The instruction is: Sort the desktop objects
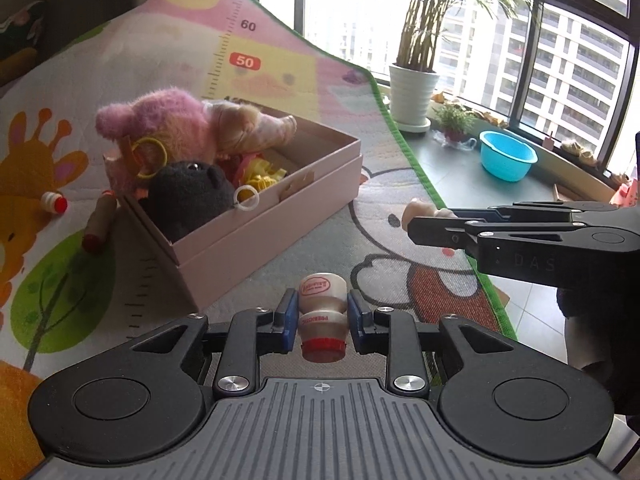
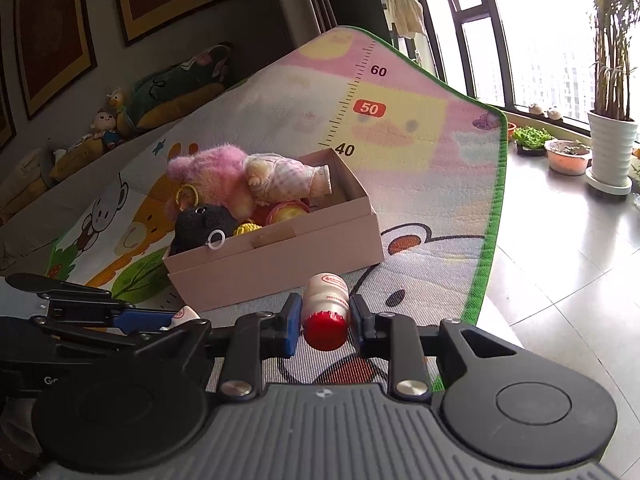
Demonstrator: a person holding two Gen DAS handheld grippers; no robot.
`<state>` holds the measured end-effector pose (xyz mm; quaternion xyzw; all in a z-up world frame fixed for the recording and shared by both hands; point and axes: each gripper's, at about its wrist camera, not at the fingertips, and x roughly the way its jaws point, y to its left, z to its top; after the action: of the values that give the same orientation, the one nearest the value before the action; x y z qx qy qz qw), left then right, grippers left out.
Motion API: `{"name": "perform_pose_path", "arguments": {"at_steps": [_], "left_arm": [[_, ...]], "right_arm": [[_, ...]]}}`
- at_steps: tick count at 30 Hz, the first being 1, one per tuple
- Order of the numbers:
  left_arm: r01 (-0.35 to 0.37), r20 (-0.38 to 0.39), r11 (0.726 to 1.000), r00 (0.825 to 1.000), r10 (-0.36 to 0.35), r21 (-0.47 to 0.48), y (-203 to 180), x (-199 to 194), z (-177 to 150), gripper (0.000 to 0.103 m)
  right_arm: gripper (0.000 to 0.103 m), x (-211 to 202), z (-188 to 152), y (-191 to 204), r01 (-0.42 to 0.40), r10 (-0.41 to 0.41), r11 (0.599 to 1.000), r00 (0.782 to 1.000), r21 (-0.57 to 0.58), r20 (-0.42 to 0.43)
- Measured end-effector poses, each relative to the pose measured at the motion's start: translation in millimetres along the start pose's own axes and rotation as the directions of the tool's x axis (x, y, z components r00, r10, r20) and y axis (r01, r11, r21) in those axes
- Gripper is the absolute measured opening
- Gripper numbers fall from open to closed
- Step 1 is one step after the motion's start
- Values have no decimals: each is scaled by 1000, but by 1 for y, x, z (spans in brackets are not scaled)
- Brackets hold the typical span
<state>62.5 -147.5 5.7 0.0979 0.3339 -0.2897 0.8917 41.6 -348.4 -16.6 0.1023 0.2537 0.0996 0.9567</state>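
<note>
Two small yogurt-drink bottles with red caps were in my tongs, one in each, both held above the play mat (image 1: pixel 280 80) near its right edge. Going left to right in the left wrist view: two wooden skittle-like pieces lay on the mat, a small one with a red tip (image 1: pixel 54 201) at far left and a longer one (image 1: pixel 97 222) just beside the box's left corner. Next came the single pink cardboard box (image 1: pixel 256 236), its tray nested in its lid. In it I counted one pink plush (image 1: pixel 160 124), one doll in checked clothes (image 1: pixel 256 126), one black plush (image 1: pixel 192 196) with a white ring, and some yellow and red plastic toys I could not count. My left gripper (image 1: pixel 322 316) was closed narrow on the first bottle (image 1: pixel 322 312), cap toward the camera, blue pads pressed to its waist. Farther right, my right gripper (image 2: pixel 325 316) clamped the second bottle (image 2: pixel 326 308) the same way, near the box's near wall. Beyond the mat stood one tall potted plant (image 1: pixel 414 92) and one blue basin (image 1: pixel 506 156).
</note>
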Motion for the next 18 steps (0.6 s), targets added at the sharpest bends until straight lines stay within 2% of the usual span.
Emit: {"name": "perform_pose_path", "arguments": {"at_steps": [9,14,18], "left_arm": [[-38,129,999,991,41,-30,16,-10,59,29],[-38,159,996,986,50,-80,41,-1,100,29],[-29,199,997,979,44,-78,54,15,139,29]], "right_arm": [[25,3,51,5,-18,21,999,994,-29,104],[25,25,84,2,-49,50,999,992,-6,113],[25,53,95,2,-45,47,999,995,-22,94]]}}
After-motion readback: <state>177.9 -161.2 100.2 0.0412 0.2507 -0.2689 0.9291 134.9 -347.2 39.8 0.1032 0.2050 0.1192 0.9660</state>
